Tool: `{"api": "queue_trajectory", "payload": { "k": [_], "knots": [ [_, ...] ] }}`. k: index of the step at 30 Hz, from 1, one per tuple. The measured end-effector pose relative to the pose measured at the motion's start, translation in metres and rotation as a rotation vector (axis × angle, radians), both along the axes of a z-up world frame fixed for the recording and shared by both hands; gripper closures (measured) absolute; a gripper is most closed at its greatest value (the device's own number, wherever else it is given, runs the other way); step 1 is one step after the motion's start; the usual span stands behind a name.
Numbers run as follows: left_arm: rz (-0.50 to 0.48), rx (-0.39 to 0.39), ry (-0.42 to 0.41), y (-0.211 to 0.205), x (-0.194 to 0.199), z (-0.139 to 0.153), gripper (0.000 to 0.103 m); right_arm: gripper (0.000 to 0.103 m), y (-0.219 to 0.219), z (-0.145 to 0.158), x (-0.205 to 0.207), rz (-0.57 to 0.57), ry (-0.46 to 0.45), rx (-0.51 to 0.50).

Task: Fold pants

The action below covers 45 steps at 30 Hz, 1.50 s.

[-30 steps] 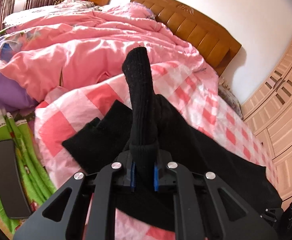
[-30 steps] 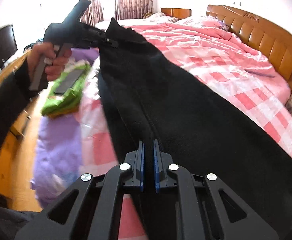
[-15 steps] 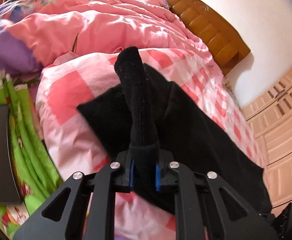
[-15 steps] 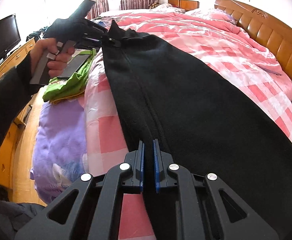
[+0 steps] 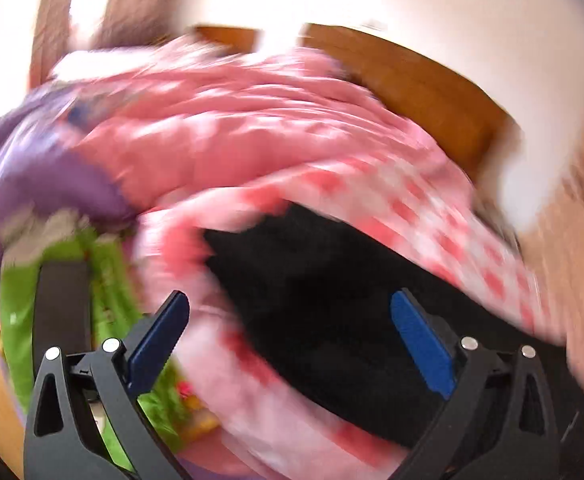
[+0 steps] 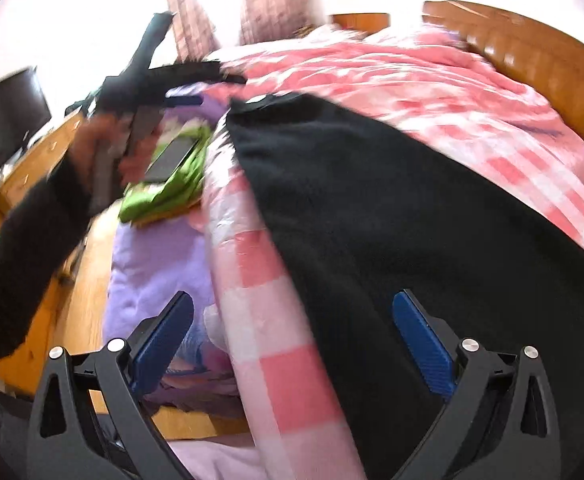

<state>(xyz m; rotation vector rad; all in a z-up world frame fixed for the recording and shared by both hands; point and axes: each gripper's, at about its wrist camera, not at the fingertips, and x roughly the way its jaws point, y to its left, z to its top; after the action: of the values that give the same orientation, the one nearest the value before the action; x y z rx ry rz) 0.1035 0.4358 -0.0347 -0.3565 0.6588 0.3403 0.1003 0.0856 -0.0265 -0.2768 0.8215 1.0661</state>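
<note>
The left claw (image 5: 290,320) is released, its blue fingers spread wide with nothing between them, above the near end of the black pants (image 5: 331,300). The right claw (image 6: 292,320) is likewise released above the pants' other end, the cloth passing under its right finger. The pants lie flat along the pink checked bedsheet (image 6: 252,264), one long edge running near the bed's side. Beyond that side sit a green cloth (image 6: 164,196) with a dark flat device (image 6: 172,156) on it.
</note>
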Motion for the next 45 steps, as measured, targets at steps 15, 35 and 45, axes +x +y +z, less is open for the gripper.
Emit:
{"api": "queue_trajectory", "payload": {
  "k": [15, 35, 45],
  "knots": [
    [-0.357, 0.180, 0.222, -0.190, 0.048, -0.076, 0.001, 0.004, -0.104, -0.038, 0.029, -0.363, -0.005, -0.202],
    [-0.238, 0.257, 0.336, -0.209, 0.061, -0.069, 0.001, 0.004, -0.262, -0.017, 0.001, -0.535, 0.067, -0.203],
    [-0.685, 0.404, 0.241, -0.407, 0.078, 0.012, 0.002, 0.004, -0.352, 0.011, -0.014, -0.840, 0.021, -0.146]
  ]
}}
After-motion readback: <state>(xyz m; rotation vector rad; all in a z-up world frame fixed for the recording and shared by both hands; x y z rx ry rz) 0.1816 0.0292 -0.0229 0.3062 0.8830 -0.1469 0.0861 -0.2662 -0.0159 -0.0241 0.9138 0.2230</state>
